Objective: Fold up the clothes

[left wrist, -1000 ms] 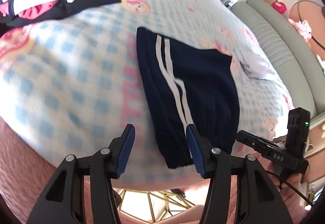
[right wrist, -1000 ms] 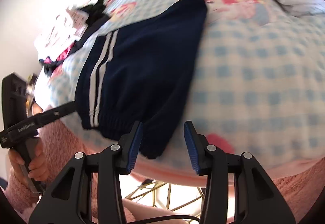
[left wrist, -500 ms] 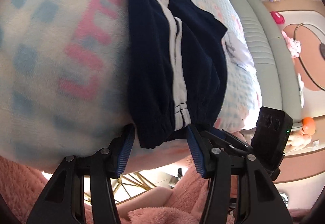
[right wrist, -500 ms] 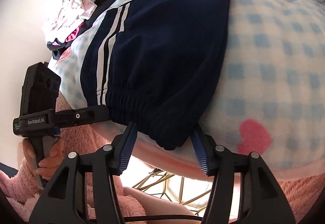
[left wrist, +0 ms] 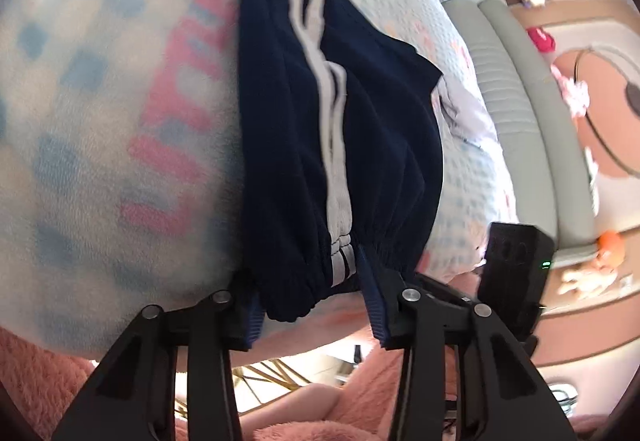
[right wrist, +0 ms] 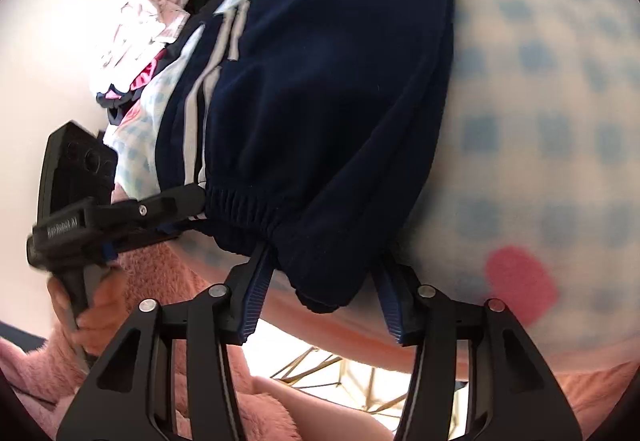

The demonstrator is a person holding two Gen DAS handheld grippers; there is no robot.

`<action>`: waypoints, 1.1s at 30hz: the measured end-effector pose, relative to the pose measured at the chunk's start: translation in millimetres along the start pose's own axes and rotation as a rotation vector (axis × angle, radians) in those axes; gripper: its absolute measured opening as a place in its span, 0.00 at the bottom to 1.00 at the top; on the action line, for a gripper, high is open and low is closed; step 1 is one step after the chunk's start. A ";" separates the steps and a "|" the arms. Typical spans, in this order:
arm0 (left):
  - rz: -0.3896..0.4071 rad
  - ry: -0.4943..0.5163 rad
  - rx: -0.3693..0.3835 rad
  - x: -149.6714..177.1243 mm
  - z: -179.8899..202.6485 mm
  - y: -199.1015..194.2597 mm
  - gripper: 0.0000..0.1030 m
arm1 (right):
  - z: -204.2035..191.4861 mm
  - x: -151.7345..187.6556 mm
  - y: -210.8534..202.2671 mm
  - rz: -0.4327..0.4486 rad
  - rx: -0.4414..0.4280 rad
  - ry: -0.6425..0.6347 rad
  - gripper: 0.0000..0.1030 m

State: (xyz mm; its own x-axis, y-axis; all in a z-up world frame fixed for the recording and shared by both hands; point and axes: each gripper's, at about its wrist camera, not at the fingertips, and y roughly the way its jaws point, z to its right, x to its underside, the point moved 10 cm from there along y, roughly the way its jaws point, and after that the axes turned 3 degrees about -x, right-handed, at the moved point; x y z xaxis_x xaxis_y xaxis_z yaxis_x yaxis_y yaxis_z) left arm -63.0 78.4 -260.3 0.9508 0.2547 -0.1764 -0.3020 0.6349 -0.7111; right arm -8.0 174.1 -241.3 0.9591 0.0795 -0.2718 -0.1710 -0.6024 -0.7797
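Closing on the elastic waistband of a pair of navy shorts (left wrist: 360, 145) with white side stripes, both tongs work the near edge of a bed covered in a blue-checked blanket (left wrist: 100, 113). The shorts lie flat on the blanket, waistband hanging slightly over the bed's edge toward the person in fluffy pink sleeves. The left gripper (left wrist: 308, 305) straddles the striped corner of the band, its jaws narrowing with cloth between them; the right gripper (right wrist: 324, 293) does the same at the plain corner. Whether the pads already pinch firmly cannot be told. The likely trouble: the band is bunched and thick, so a jaw may catch only the top layer, and the shorts would open instead of folding. A pad could also snag the soft blanket underneath and drag it along. A pile of other clothes (right wrist: 148, 41) waits at the far side.
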 end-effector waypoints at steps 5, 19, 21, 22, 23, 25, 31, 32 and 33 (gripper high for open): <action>0.031 0.007 0.076 -1.8 7.5 -19.8 0.32 | -23.0 -4.7 -23.4 0.078 -0.001 -0.101 0.23; -0.011 0.042 0.076 -38.1 24.7 -39.3 0.32 | -59.1 -40.3 -32.2 0.131 0.007 -0.195 0.32; -0.014 0.028 0.086 -41.0 26.4 -39.8 0.32 | -59.5 -44.5 -34.3 0.130 -0.019 -0.186 0.34; -0.015 0.018 0.095 -43.2 27.1 -40.5 0.33 | -59.9 -47.7 -35.6 0.132 -0.040 -0.174 0.34; -0.013 -0.005 0.134 -49.9 26.8 -44.4 0.38 | -59.6 -52.1 -37.2 0.134 -0.061 -0.157 0.34; -0.008 -0.050 0.212 -63.6 26.3 -52.6 0.47 | -58.9 -61.1 -40.7 0.140 -0.102 -0.121 0.34; 0.086 -0.066 0.249 -119.6 37.3 -76.0 0.57 | -58.4 -121.4 -53.2 0.245 -0.088 -0.095 0.34; 0.109 -0.053 0.239 -127.4 39.7 -82.7 0.57 | -57.4 -132.4 -54.6 0.270 -0.055 -0.104 0.35; 0.144 -0.044 0.234 -133.0 41.7 -89.6 0.57 | -54.2 -145.9 -55.5 0.293 -0.035 -0.091 0.35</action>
State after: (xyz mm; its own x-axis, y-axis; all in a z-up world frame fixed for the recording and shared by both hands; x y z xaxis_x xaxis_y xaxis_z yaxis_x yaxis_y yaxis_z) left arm -165.3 18.0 -144.7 0.8947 0.3822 -0.2310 -0.4460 0.7397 -0.5038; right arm -126.2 152.9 -127.7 0.8454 -0.0318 -0.5332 -0.4281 -0.6374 -0.6407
